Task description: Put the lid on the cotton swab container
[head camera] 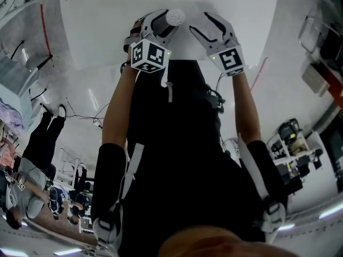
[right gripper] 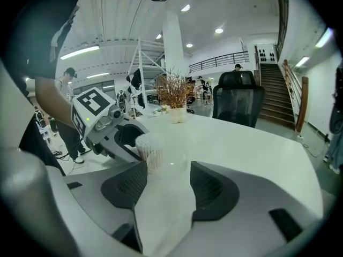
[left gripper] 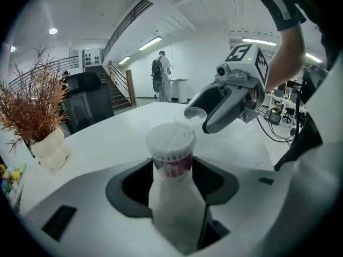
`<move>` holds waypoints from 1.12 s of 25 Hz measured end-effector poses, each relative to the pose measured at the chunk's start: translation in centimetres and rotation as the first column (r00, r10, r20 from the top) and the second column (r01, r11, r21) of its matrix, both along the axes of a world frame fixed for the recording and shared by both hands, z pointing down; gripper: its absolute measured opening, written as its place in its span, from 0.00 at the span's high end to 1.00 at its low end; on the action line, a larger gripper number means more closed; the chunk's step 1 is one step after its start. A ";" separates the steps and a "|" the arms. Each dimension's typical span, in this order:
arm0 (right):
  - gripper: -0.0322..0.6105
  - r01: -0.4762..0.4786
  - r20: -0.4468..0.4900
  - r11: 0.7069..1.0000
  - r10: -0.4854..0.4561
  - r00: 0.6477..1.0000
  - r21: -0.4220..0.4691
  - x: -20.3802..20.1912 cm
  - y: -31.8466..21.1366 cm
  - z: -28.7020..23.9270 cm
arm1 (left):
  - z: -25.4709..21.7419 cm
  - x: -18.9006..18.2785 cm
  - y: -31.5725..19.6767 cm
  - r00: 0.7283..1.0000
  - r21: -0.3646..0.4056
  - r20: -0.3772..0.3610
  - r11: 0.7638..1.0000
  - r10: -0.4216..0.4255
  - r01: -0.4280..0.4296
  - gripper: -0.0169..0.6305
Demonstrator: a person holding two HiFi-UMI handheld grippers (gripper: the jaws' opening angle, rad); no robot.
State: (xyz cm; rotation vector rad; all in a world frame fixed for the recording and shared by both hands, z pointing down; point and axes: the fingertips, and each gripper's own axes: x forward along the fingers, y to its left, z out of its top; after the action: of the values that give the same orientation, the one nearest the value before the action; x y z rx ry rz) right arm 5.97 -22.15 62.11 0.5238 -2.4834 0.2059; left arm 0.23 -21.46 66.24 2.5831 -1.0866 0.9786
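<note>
The cotton swab container (left gripper: 171,146), a small tub packed with white swab heads and wearing a red label, stands upright between the black pads of my left gripper (left gripper: 172,173), which is shut on its sides. From the head view the container (head camera: 174,17) shows at the left gripper's (head camera: 170,21) tips, over the white table (head camera: 107,20). The clear round lid (right gripper: 169,159) sits between the jaws of my right gripper (right gripper: 169,167), shut on it. In the left gripper view the lid (left gripper: 195,113) hangs in the air just right of and behind the open tub top.
A white vase of dried brown twigs (left gripper: 49,146) stands on the table at the far left of the left gripper view. A black office chair (right gripper: 239,104) is behind the table. People stand in the background hall.
</note>
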 end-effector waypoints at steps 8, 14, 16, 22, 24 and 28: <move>0.58 0.039 -0.003 0.999 -0.039 0.999 0.004 0.0 0.2 -0.4 | 0.2 0.0 -0.1 1.000 -0.001 0.004 1.000 0.011 -0.011 0.62; 0.59 0.091 -0.018 0.995 -0.090 0.996 0.045 -0.1 0.1 -1.7 | 0.1 0.1 -0.1 1.000 -0.007 0.000 1.000 0.009 -0.009 0.62; 0.59 0.102 -0.026 0.993 -0.101 0.995 0.052 -0.2 0.1 -2.0 | 0.2 0.1 -0.1 1.000 -0.014 0.000 1.000 0.008 -0.008 0.62; 0.59 0.139 -0.054 0.986 -0.134 0.990 0.091 -1.2 0.4 -3.1 | 0.2 0.1 0.1 1.000 -0.014 -0.007 1.000 0.011 -0.011 0.62; 0.59 0.168 -0.079 0.979 -0.160 0.984 0.114 -1.7 0.5 -3.4 | 0.1 0.1 0.1 1.000 -0.011 -0.008 1.000 0.008 -0.008 0.62; 0.62 0.197 -0.087 0.973 -0.187 0.979 0.124 -2.7 0.9 -3.6 | 0.1 0.2 0.2 1.000 -0.013 -0.007 1.000 0.009 -0.009 0.62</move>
State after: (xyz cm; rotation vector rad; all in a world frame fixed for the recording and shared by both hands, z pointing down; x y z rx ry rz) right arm 3.28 -21.25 58.47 0.3347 -2.4660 -0.0537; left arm 0.38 -21.25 66.34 2.5814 -1.0650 0.9744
